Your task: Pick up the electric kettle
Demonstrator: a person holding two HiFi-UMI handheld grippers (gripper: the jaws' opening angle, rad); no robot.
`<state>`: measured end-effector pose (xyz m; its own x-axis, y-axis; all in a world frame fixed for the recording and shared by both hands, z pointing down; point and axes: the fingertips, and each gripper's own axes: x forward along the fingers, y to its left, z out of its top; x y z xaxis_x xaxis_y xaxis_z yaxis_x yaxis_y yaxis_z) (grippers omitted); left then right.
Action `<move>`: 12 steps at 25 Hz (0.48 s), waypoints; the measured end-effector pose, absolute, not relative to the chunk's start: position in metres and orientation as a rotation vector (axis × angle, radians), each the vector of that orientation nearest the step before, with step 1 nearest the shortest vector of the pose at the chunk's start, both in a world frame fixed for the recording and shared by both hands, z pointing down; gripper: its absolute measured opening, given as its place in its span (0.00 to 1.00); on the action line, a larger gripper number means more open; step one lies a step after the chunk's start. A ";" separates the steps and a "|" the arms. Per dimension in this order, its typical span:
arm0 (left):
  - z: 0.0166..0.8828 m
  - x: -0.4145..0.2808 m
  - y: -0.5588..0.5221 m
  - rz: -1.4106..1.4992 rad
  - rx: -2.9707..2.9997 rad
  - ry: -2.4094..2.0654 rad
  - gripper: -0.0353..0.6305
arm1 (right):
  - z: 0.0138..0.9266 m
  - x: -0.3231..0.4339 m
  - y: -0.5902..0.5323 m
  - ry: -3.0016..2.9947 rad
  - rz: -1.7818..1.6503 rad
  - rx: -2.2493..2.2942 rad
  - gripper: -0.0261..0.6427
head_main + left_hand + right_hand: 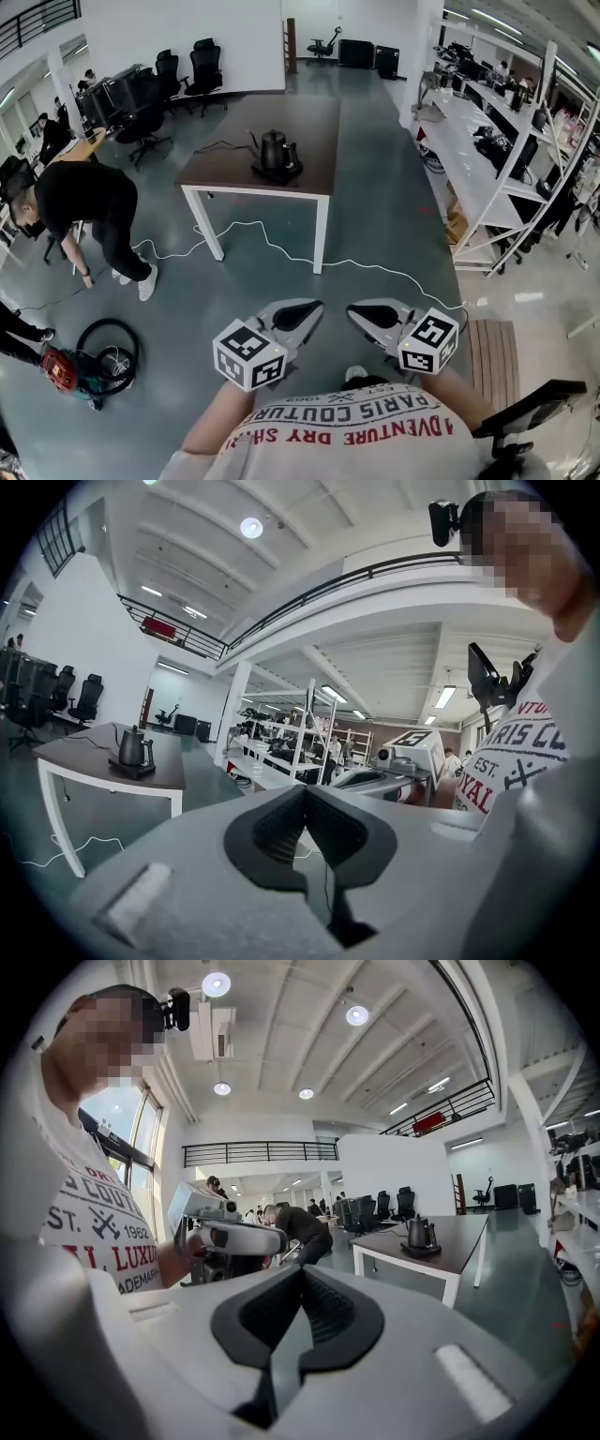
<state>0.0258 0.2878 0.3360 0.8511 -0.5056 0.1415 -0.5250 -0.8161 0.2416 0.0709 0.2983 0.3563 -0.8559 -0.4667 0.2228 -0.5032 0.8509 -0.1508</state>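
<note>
A black gooseneck electric kettle stands on its black base on a brown table with white legs, far ahead of me. It also shows small in the left gripper view and the right gripper view. My left gripper and right gripper are held close to my body, tips turned toward each other, far from the kettle. Both are shut with nothing between the pads. Seen along its jaws, the left gripper is shut and empty, and so is the right gripper.
A person in black bends over at the left. A white cable snakes across the floor under the table. White shelving lines the right side. Office chairs stand at the back left, and a red tool with a coiled hose lies near left.
</note>
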 end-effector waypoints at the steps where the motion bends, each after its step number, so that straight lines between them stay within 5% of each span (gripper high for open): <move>1: 0.337 0.028 0.287 0.105 2.761 -0.774 0.06 | 0.356 0.073 0.297 -2.848 0.305 0.761 0.05; 12: 0.349 0.016 0.265 0.134 2.721 -0.814 0.06 | 0.371 0.066 0.269 -2.841 0.406 0.733 0.05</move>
